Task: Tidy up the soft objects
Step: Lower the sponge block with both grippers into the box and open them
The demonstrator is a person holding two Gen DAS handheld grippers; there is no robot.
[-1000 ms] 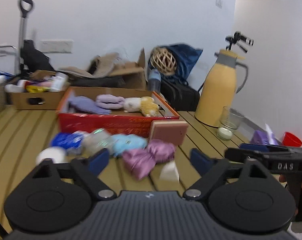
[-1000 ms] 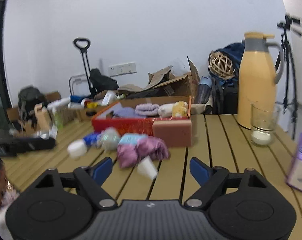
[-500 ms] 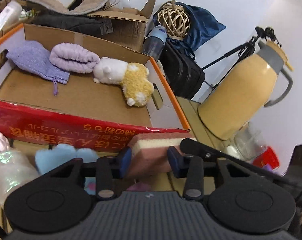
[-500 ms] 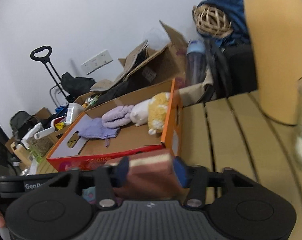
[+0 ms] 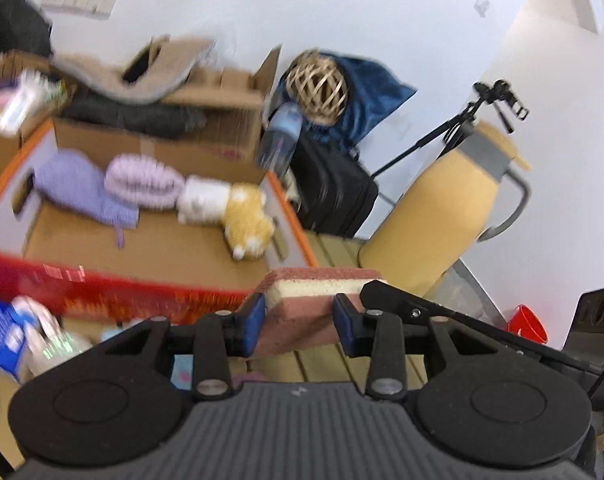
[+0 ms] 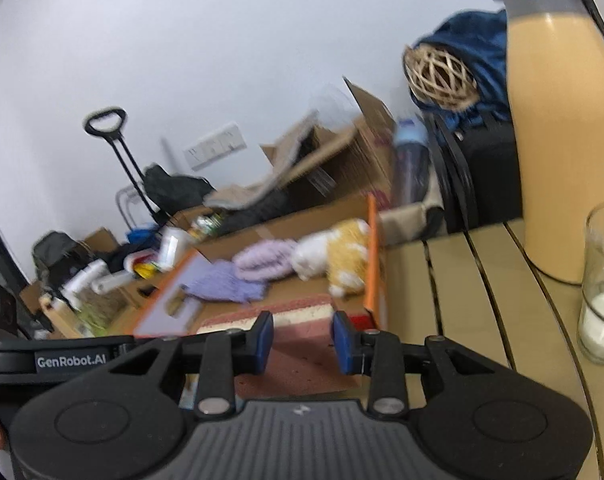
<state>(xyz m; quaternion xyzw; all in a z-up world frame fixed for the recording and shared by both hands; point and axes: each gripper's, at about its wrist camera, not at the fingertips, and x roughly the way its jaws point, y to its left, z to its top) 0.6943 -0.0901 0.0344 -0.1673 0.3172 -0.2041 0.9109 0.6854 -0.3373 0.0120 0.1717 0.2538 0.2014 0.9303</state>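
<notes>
Both grippers clamped on the one sponge (image 5: 302,304): left gripper (image 5: 300,322) and right gripper (image 6: 302,338), jaws having just closed further. Sponge sits at the box (image 5: 290,216) near corner, outside it (plush already inside). Risk: uneven pull twists foam loose, or it catches the orange rim.

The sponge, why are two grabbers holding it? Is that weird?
A bit. Both the left gripper and right gripper pinch one sponge by the box; one would probably do.
</notes>
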